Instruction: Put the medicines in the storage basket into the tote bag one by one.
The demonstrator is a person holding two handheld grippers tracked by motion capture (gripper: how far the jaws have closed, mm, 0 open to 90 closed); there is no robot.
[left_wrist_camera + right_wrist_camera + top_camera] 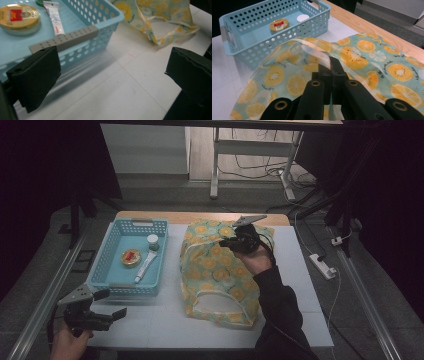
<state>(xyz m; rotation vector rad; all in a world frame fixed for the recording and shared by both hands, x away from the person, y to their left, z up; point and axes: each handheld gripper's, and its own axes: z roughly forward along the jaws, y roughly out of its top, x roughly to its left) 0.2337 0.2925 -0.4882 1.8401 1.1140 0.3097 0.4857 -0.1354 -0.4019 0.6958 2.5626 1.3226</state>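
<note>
1. The fruit-print bag (220, 270) lies flat on the table (300, 285), just right of the blue basket (102, 265); the tin (131, 257), tube (145, 267) and small jar (152, 241) sit inside the basket, so packing looks unstarted.
2. The right gripper (329, 65), arm reached forward, is clamped on the bag's far edge.
3. The left gripper (112, 72) hovers low by the basket's near corner, its 2 jaws apart and holding nothing.

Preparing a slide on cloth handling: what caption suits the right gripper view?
Right tool shut on the fruit-print bag, pinching its edge beside the blue basket.
</note>
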